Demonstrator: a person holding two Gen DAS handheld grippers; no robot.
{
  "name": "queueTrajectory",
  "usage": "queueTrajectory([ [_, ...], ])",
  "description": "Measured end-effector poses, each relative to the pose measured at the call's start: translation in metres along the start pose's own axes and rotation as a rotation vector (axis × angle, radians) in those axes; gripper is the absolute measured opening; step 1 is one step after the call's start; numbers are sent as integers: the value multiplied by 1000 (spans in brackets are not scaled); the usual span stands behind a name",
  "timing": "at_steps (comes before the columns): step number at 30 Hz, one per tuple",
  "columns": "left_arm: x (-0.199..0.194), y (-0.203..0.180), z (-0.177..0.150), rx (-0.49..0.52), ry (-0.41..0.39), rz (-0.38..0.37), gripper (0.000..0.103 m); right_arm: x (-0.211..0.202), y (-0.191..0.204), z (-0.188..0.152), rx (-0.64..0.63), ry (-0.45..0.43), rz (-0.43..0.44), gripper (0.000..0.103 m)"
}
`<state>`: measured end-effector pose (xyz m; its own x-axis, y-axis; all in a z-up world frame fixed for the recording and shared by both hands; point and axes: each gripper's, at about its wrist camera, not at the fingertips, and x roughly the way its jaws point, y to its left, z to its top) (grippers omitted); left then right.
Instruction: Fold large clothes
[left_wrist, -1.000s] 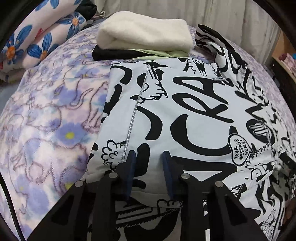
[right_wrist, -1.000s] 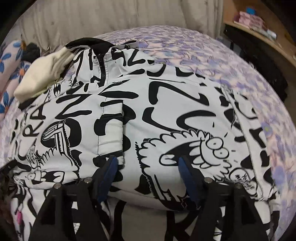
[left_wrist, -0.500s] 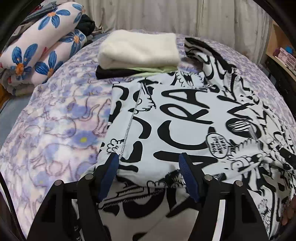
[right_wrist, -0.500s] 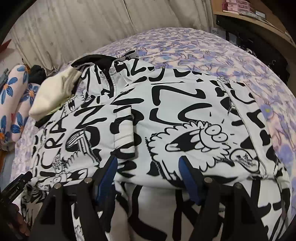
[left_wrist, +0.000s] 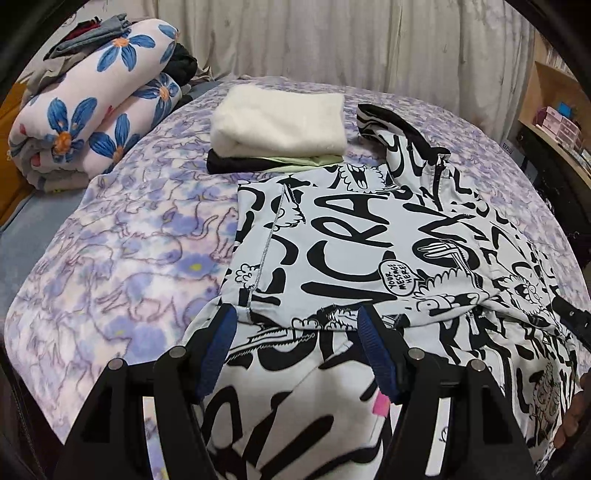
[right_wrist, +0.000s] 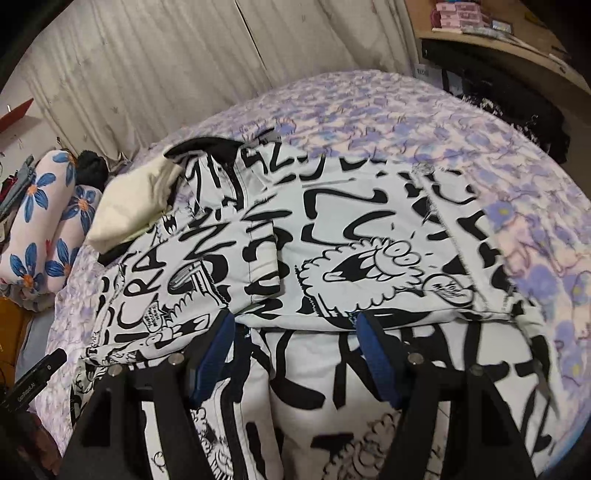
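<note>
The smooth white jacket (left_wrist: 369, 236) with black cartoon print lies folded on the soft purple flowered bed (left_wrist: 129, 258). Left gripper (left_wrist: 295, 332) and right gripper (right_wrist: 295, 332) hold their jaws spread, pinching nothing.

Jacket (left_wrist: 351, 236) on bedspread (left_wrist: 129, 258); folded clothes stack (left_wrist: 280, 129) behind it; rolled quilt (left_wrist: 88, 110) far left.

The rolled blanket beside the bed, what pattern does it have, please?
Pink with blue orange-centred flowers; left wrist view.
</note>
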<state>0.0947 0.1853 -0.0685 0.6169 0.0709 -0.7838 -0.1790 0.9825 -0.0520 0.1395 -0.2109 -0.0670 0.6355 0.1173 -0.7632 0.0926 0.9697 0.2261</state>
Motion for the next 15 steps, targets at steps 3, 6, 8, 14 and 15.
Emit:
queueTrajectory([
  [3,-11,0,-4,2,-7,12,66,-16,-2,-3,-7,-26,-3,68],
  [6,-21,3,-10,-6,-9,20,67,-28,-3,-7,-11,-40,1,68],
  [8,-29,6,-15,-12,-10,22,67,-38,-5,-11,-10,-48,12,69],
  [14,-49,12,-29,-19,-22,31,68,-62,-8,-22,-9,-71,41,69],
  [15,-52,14,-32,-19,-25,30,69,-65,-9,-24,-10,-74,46,69],
])
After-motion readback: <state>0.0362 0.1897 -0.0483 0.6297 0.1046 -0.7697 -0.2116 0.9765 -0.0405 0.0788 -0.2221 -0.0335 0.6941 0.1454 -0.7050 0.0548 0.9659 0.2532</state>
